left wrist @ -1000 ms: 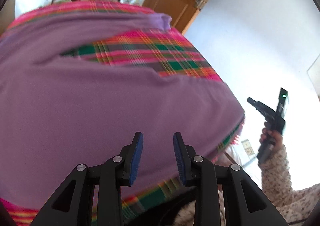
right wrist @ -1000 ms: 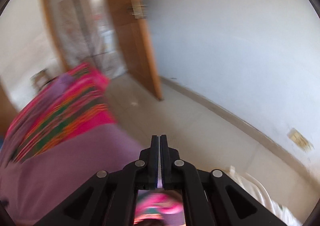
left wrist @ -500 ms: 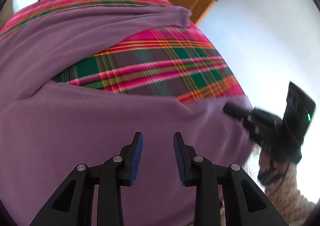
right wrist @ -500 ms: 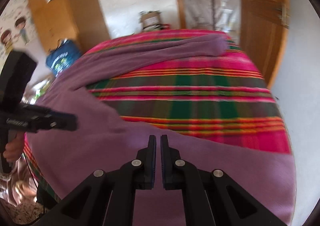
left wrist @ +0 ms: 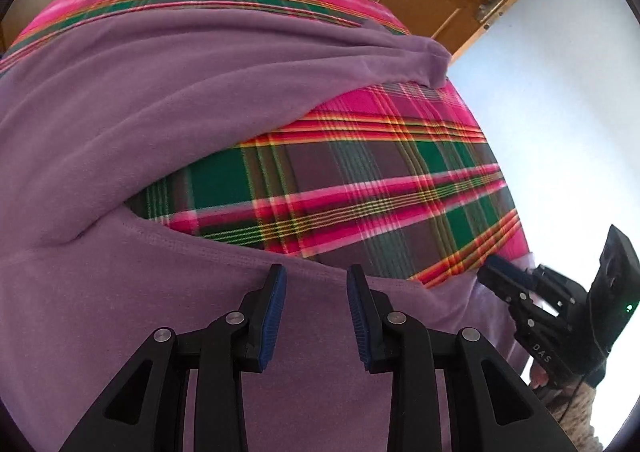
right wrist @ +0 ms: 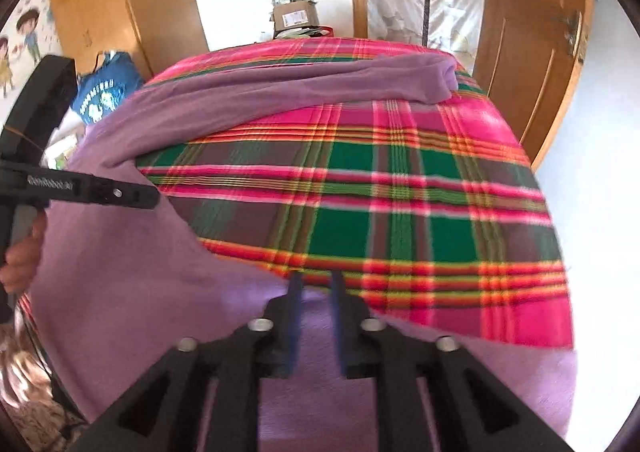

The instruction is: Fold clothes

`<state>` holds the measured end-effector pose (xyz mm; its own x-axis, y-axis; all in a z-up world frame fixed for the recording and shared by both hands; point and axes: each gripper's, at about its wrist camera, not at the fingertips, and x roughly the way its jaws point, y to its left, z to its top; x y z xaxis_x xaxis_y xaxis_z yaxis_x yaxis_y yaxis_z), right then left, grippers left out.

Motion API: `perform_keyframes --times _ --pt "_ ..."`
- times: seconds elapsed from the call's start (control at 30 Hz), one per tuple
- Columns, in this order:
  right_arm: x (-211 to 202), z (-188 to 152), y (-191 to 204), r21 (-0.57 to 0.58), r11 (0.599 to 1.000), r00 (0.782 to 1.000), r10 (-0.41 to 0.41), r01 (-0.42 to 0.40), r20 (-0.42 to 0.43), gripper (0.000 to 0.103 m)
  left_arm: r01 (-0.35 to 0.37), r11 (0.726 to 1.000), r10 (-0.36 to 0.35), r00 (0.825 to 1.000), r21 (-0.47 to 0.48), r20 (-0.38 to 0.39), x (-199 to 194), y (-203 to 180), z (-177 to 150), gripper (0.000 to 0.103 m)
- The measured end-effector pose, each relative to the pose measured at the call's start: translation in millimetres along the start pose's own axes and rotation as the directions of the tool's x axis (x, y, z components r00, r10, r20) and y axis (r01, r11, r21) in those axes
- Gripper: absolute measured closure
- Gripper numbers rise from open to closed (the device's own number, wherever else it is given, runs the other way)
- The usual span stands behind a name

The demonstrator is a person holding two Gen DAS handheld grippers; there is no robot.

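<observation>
Your left tongs (left wrist: 316, 272) stand parted with nothing gripped, poised over the near hem of the purple garment (left wrist: 120, 124). Your right tongs (right wrist: 316, 280) are opening, their pads clear of the cloth at the garment's near edge. The garment lies spread on the bed, over the pink-and-green plaid blanket (right wrist: 360, 192), with one long sleeve (right wrist: 304, 92) stretched across the far side toward the wooden door (right wrist: 532, 32).
</observation>
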<state>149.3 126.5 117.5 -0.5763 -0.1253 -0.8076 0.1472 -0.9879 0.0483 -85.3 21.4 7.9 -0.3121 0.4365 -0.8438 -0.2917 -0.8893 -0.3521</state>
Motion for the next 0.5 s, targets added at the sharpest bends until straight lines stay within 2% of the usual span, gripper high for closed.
perform_keyframes --times 0.03,0.13,0.2,0.33,0.37,0.4,0.43,0.5 --pt "0.8 1.5 -1.7 -0.033 0.999 1.000 0.006 -0.006 -0.012 0.071 -0.017 0.999 0.017 1.000 0.030 0.012 -2.5 -3.8 -0.3 0.071" --pt "-0.9 1.2 -11.8 -0.071 0.997 0.999 0.042 -0.044 -0.034 0.069 -0.020 0.987 0.017 1.000 0.162 0.019 -6.7 -14.3 -0.5 0.070" --pt "-4.3 -1.8 -18.6 -0.081 0.994 0.996 0.073 -0.078 -0.057 0.065 0.000 0.970 0.000 1.000 0.245 0.001 -5.9 -18.3 0.8 0.070" --pt "0.9 -3.7 -28.7 -0.124 0.983 0.986 0.123 -0.137 -0.112 0.064 0.037 0.927 -0.035 0.999 0.372 -0.014 -4.1 -30.4 1.2 0.069" --pt "2.1 -3.0 -29.4 -0.134 0.981 0.985 0.127 -0.142 -0.116 0.063 0.045 0.916 -0.041 0.999 0.399 -0.017 -1.9 -34.9 1.3 0.065" --pt "3.1 -1.3 -29.3 -0.141 0.979 0.984 0.131 -0.148 -0.122 0.063 0.048 0.905 -0.043 0.999 0.422 -0.022 0.4 -38.0 1.1 0.051" --pt "4.1 0.5 -29.1 -0.147 0.977 0.983 0.135 -0.153 -0.128 0.062 0.049 0.896 -0.042 0.999 0.442 -0.027 2.7 -40.5 0.6 0.047" --pt "7.0 4.0 -26.2 -0.165 0.974 0.981 0.132 -0.154 -0.140 0.062 0.043 0.886 -0.024 0.999 0.461 -0.046 8.2 -45.1 -0.6 0.047"
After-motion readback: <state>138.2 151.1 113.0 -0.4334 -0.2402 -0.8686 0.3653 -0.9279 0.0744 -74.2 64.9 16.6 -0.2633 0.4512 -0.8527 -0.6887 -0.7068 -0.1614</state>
